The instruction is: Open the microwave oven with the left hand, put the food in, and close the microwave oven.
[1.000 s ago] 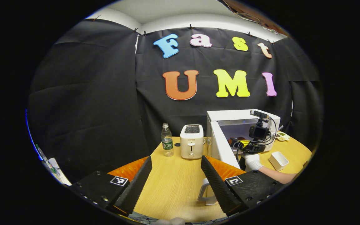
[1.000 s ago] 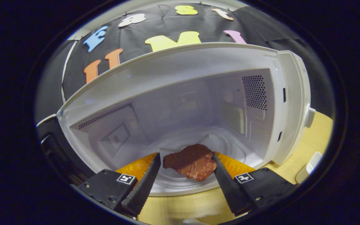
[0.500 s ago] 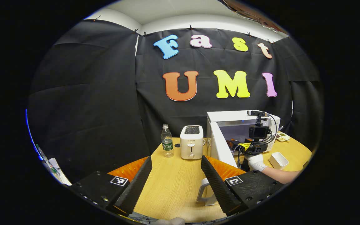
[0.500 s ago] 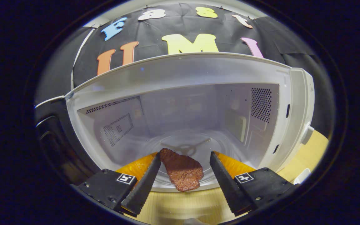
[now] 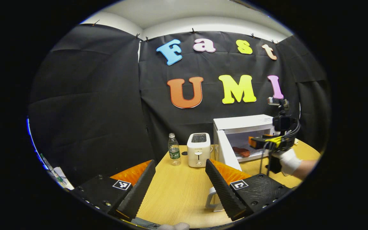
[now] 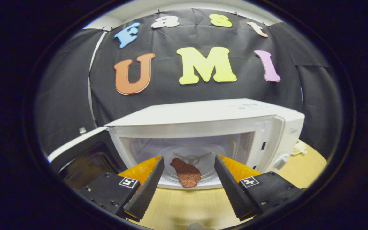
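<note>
Microwave oven: white, standing on the wooden surface, its door swung out to the left side of the right gripper view. Food: one brown, flat piece lying on the glass turntable inside the oven, near the front edge of the cavity, touching neither tool. Right tool: released, fingers spread wide and holding nothing, positioned just outside the oven opening and pointed into it; in the left gripper view it appears in front of the oven, held by a white-gloved hand. Left tool: released, fingers spread and grasping nothing, hovering over the surface well apart from the oven. Toaster: white, standing just left of the open door. Water bottle: clear with a green label, upright beside the toaster. White handle-shaped object: on the surface near the left tool's right finger; what it is cannot be told.
</note>
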### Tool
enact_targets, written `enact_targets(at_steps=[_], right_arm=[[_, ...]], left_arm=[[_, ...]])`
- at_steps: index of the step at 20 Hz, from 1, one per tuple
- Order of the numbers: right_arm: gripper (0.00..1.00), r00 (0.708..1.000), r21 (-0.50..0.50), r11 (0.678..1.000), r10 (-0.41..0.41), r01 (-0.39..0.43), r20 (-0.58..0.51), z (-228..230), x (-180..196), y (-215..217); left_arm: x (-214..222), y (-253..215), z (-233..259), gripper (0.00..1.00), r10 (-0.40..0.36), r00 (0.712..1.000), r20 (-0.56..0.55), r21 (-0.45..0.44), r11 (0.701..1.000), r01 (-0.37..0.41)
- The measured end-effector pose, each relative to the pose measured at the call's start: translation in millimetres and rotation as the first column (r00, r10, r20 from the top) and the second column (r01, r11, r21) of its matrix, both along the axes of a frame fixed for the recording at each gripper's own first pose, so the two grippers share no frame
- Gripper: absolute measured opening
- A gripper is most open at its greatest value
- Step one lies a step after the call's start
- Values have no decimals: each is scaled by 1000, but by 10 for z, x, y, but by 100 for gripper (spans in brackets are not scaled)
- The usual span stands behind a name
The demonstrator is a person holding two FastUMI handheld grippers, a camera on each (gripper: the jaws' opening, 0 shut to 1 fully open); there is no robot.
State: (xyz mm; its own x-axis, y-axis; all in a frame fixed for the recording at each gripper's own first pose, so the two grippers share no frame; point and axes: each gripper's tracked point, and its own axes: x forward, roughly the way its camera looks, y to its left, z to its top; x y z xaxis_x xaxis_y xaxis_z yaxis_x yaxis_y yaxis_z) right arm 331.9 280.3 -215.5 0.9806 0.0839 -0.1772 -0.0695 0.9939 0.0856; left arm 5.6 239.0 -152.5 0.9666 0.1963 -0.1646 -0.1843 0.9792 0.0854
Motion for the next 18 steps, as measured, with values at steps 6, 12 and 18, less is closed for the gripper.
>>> enact_targets(at_steps=[6,12,18], right_arm=[[100,997,-66,995,70,-69,16,853,-1119,-441],[90,1000,-45,999,14,-14,3,1246,-2015,-1006],[100,997,-45,997,-59,56,-51,1164,-2548,-1426]], left_arm=[[-88,24,81,96,-7,1000,-2,4,1000,7],[-163,-20,112,96,-17,1000,2,-2,1000,17],[-142,-10,67,88,-30,1000,9,-13,999,30]])
